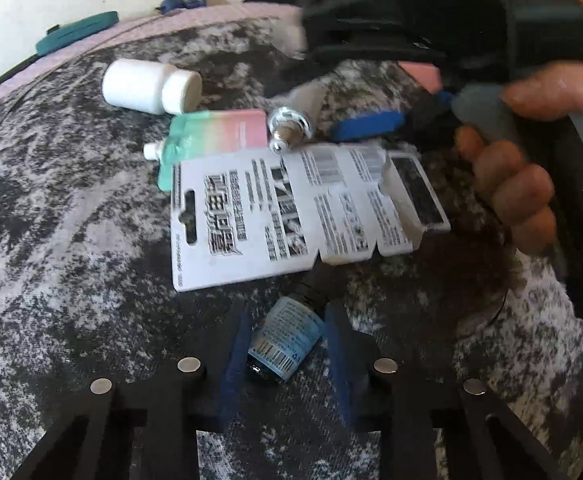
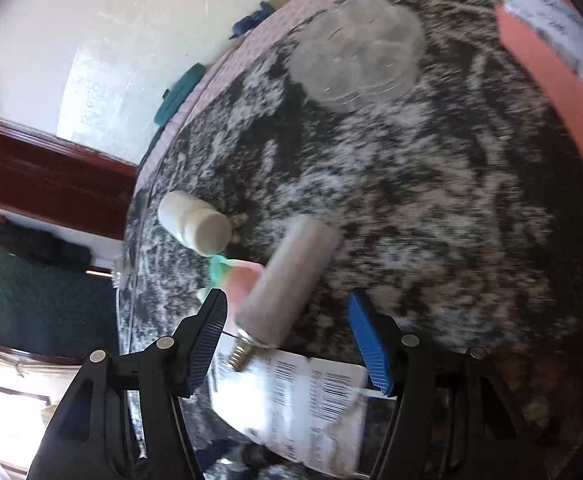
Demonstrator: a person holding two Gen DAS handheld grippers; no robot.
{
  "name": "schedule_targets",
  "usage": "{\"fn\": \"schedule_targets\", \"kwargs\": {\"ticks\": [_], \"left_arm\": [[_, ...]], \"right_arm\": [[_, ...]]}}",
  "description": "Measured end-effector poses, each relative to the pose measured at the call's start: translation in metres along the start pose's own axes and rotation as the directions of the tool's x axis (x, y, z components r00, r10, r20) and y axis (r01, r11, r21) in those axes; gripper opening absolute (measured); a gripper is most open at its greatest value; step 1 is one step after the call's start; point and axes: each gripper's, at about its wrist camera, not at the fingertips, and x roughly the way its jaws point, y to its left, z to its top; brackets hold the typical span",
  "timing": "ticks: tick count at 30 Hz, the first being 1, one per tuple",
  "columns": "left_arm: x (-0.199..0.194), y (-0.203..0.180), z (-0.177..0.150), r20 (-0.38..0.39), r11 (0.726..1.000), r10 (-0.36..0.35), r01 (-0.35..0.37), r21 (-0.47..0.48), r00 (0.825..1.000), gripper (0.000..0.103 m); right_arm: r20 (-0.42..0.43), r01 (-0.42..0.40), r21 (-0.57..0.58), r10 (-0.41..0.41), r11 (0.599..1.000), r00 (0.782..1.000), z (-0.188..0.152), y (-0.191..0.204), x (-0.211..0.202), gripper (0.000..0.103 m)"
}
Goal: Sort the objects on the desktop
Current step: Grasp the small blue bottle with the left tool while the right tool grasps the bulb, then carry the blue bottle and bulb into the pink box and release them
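Note:
My left gripper (image 1: 285, 340) is open, with a small blue-labelled dropper bottle (image 1: 285, 338) lying between its blue pads on the mottled cloth. Beyond it lies a white printed blister card (image 1: 291, 216), a pastel pouch with a white spout (image 1: 211, 140), a white pill bottle (image 1: 151, 86) on its side and a grey bulb with a metal screw base (image 1: 291, 120). My right gripper (image 2: 287, 340) is open around that bulb (image 2: 291, 276), whose screw base points toward the camera. The right gripper also shows in the left wrist view, with one blue pad (image 1: 367, 126) visible.
A clear round plastic container (image 2: 359, 54) sits far across the table. A red box with a white label (image 2: 547, 40) is at the right edge. A teal object (image 1: 77, 32) and a small blue object (image 1: 183, 3) lie at the table's far rim by the wall.

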Motion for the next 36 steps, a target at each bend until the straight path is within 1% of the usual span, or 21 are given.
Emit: {"fn": "schedule_targets", "kwargs": {"ticks": [1,2,3,5,6,7,8,12,13,14,21,26,31,36], "left_arm": [[0.003,-0.002,-0.002,-0.014,1.000,0.005,-0.005,0.020,1.000,0.041],[0.009,-0.006,-0.005,-0.039,0.999,0.009,-0.008,0.041,0.999,0.052],[0.013,-0.009,-0.008,-0.055,0.998,0.015,-0.011,0.063,0.998,0.052],[0.013,-0.015,-0.010,-0.036,0.995,0.027,-0.023,0.101,0.999,0.053],[0.013,-0.012,-0.007,-0.043,0.996,0.020,-0.017,0.084,0.999,0.053],[0.011,-0.009,-0.005,-0.041,0.998,0.021,-0.019,0.063,0.999,0.044],[0.010,-0.007,-0.003,-0.039,0.999,0.021,-0.019,0.045,0.999,0.037],[0.005,-0.012,-0.002,-0.026,0.998,0.041,-0.039,0.047,0.999,0.035],[0.003,-0.014,-0.001,-0.020,0.998,0.035,-0.034,0.048,0.999,0.031],[0.000,-0.017,-0.001,-0.015,0.998,0.030,-0.029,0.048,0.999,0.023],[-0.018,-0.035,-0.003,0.015,0.998,0.040,-0.041,0.041,0.999,0.024],[-0.035,-0.054,-0.007,0.024,0.996,0.069,-0.070,0.050,0.997,0.024],[-0.064,-0.068,-0.002,0.078,0.993,0.104,-0.108,0.047,0.991,0.024],[-0.094,-0.084,0.001,0.127,0.989,0.137,-0.143,0.047,0.982,0.024]], "right_arm": [[0.004,0.008,-0.011,-0.008,1.000,1.000,0.000,0.002,0.003,0.067],[0.008,0.017,-0.022,-0.017,1.000,1.000,-0.001,0.005,0.006,0.067],[0.015,0.025,-0.035,-0.024,0.999,1.000,-0.001,0.007,0.007,0.067],[0.031,0.038,-0.065,-0.037,0.997,0.999,-0.002,0.012,0.009,0.065],[0.036,0.044,-0.083,-0.041,0.996,0.999,-0.002,0.015,0.010,0.056],[0.041,0.053,-0.099,-0.049,0.994,0.998,-0.003,0.016,0.011,0.040],[0.043,0.053,-0.107,-0.049,0.993,0.998,-0.003,0.016,0.012,0.036],[0.049,0.037,-0.122,-0.032,0.992,0.998,-0.007,0.016,0.008,0.029],[0.055,0.037,-0.126,-0.030,0.991,0.998,-0.008,0.017,0.004,0.029],[0.061,0.036,-0.130,-0.028,0.991,0.998,-0.009,0.017,0.001,0.029],[0.072,-0.008,-0.134,0.018,0.991,0.997,-0.022,0.016,-0.037,0.029],[0.081,-0.041,-0.153,0.054,0.987,0.995,-0.035,0.019,-0.070,0.029],[0.130,-0.063,-0.191,0.089,0.979,0.987,-0.049,0.026,-0.114,0.029],[0.205,-0.067,-0.236,0.117,0.969,0.972,-0.062,0.029,-0.166,0.029]]}}
